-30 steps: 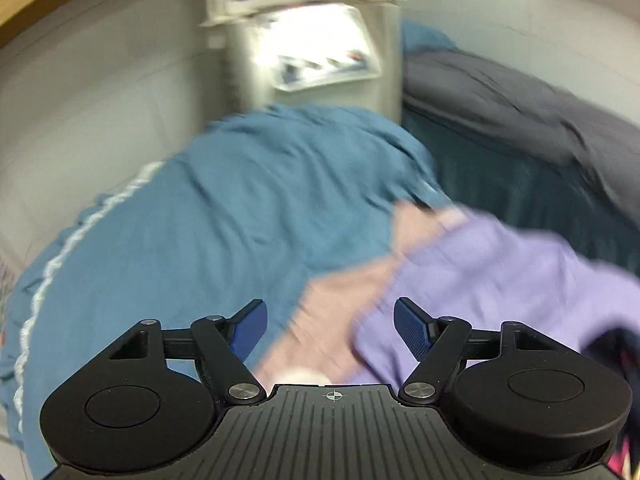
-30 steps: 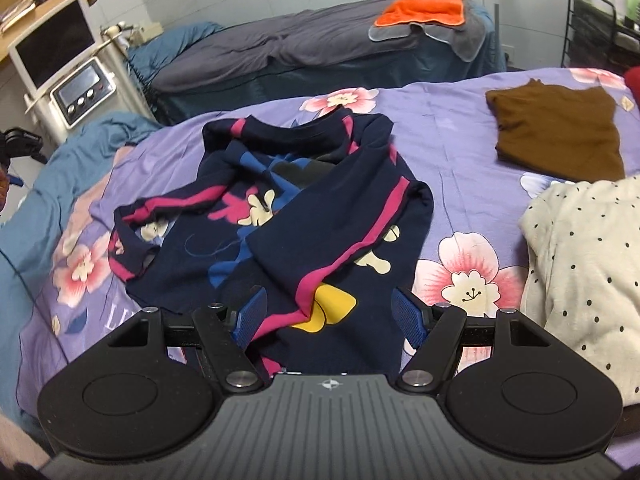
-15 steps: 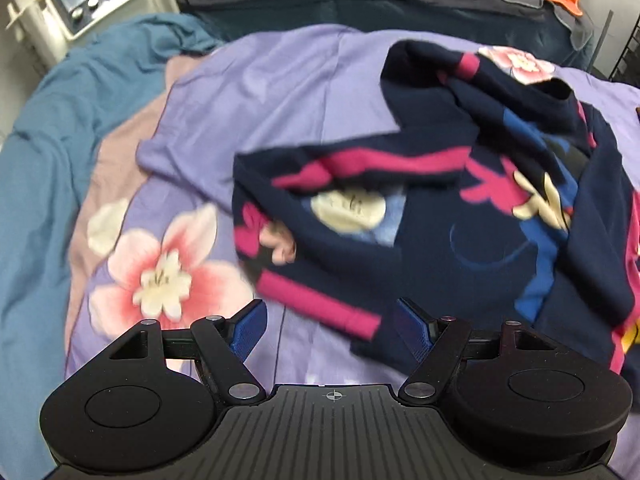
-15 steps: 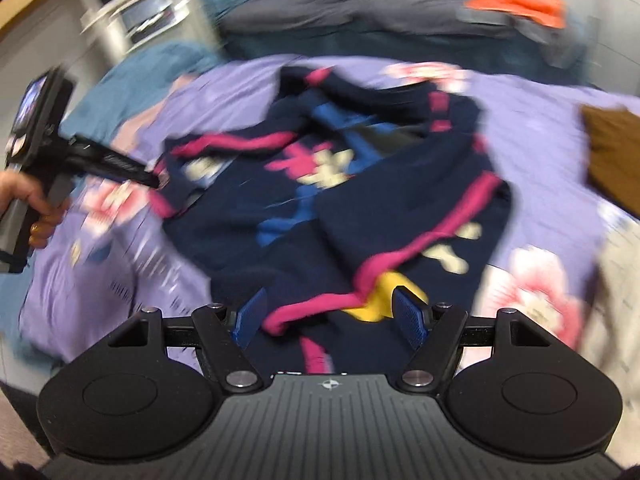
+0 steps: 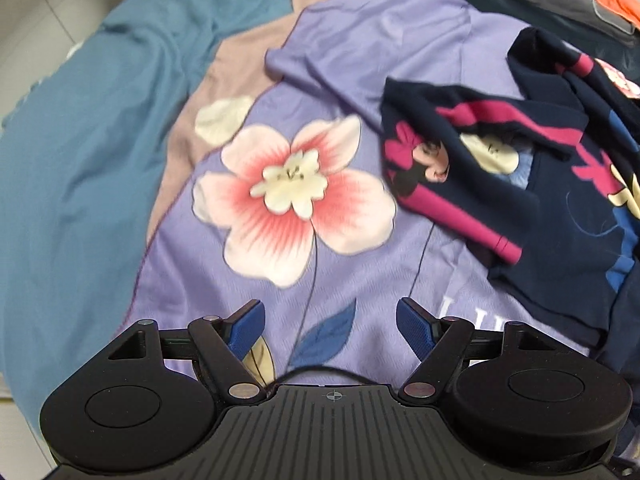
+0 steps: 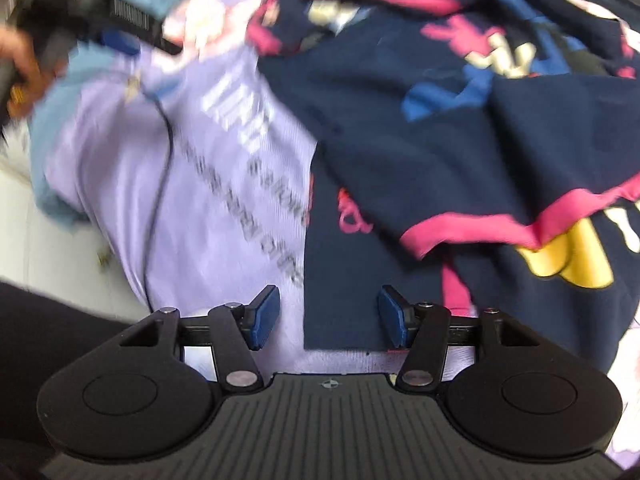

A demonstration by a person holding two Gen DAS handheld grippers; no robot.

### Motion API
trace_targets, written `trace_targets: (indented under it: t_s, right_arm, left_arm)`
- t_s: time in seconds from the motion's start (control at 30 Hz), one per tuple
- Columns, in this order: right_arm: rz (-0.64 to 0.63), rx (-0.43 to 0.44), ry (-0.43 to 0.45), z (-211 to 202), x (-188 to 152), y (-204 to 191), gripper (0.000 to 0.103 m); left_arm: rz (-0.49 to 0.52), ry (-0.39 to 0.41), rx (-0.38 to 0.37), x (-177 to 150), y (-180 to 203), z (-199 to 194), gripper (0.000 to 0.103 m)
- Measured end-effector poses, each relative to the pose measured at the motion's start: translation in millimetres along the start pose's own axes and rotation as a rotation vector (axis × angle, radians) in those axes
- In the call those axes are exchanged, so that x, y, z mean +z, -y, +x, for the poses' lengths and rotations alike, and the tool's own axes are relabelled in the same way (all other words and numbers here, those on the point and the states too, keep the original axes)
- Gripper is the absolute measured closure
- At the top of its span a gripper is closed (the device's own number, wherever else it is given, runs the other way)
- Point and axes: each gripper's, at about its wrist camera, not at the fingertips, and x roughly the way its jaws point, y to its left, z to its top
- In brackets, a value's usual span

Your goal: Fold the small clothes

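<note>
Left wrist view only: big pink flower print, teal blanket point(image 5: 80, 128) along purple sheet point(image 5: 360, 52) left edge. Right wrist view only: left hand point(image 6: 16, 68), blurred. Navy garment point(image 6: 460, 152) crumpled mid-sheet, long axis unclear. Left gripper point(image 5: 330, 326) wide, empty. Right gripper point(image 6: 328, 316) narrowing, straddling garment's hem corner, pads not pressing.

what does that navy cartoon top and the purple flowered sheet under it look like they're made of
Navy cartoon top: looks like soft cotton-type knit, matte, with flat printed figures and pink ribbed-looking trim; it lies in limp folds.
Purple flowered sheet: looks like a smooth, thin woven fabric with a faint sheen and fine creases; the flowers are printed. The exact fibre of either cannot be told.
</note>
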Motion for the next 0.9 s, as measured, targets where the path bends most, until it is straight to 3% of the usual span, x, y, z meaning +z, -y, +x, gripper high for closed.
trace_targets:
  t_s: [0.07, 0.13, 0.17, 0.2, 0.33, 0.4, 0.5, 0.6, 0.73, 0.8, 0.9]
  right_arm:
    - [-0.081, -0.035, 0.009, 4, 0, -9, 0.035]
    - [-0.132, -0.089, 0.019, 3, 0, -13, 0.053]
    - [-0.126, -0.093, 0.027, 0, 0, -10, 0.07]
    - [-0.1, -0.1, 0.034, -4, 0, -4, 0.096]
    - [0.111, -0.084, 0.133, -38, 2, 30, 0.097]
    - [0.213, -0.063, 0.206, -68, 2, 54, 0.097]
    - [0.344, -0.101, 0.316, -121, -5, 105, 0.097]
    - [0.528, -0.239, 0.43, -176, -23, 181, 0.097]
    - [0.821, -0.594, 0.5, -242, -65, 292, 0.097]
    - [0.957, -0.724, 0.478, -259, -85, 332, 0.097]
    - [0.917, -0.842, 0.448, -261, -93, 350, 0.097]
  left_arm:
    - [0.008, -0.004, -0.014, -1, 6, 1, 0.0]
    - [0.032, -0.001, -0.025, -1, 15, 2, 0.0]
    - [0.046, 0.001, -0.029, -1, 21, 2, 0.0]
    - [0.062, 0.003, -0.033, 0, 27, 2, 0.0]
    - [0.121, 0.024, -0.036, 7, 46, 2, 0.0]
    - [0.139, 0.028, -0.033, 10, 52, 2, 0.0]
    - [0.144, 0.026, -0.032, 13, 55, 3, 0.0]
    - [0.135, 0.018, -0.029, 14, 56, 4, 0.0]
    - [0.12, 0.008, -0.019, 10, 56, 5, 0.0]
    - [0.116, 0.002, -0.013, 8, 55, 5, 0.0]
    - [0.112, 0.004, 0.002, 6, 54, 4, 0.0]
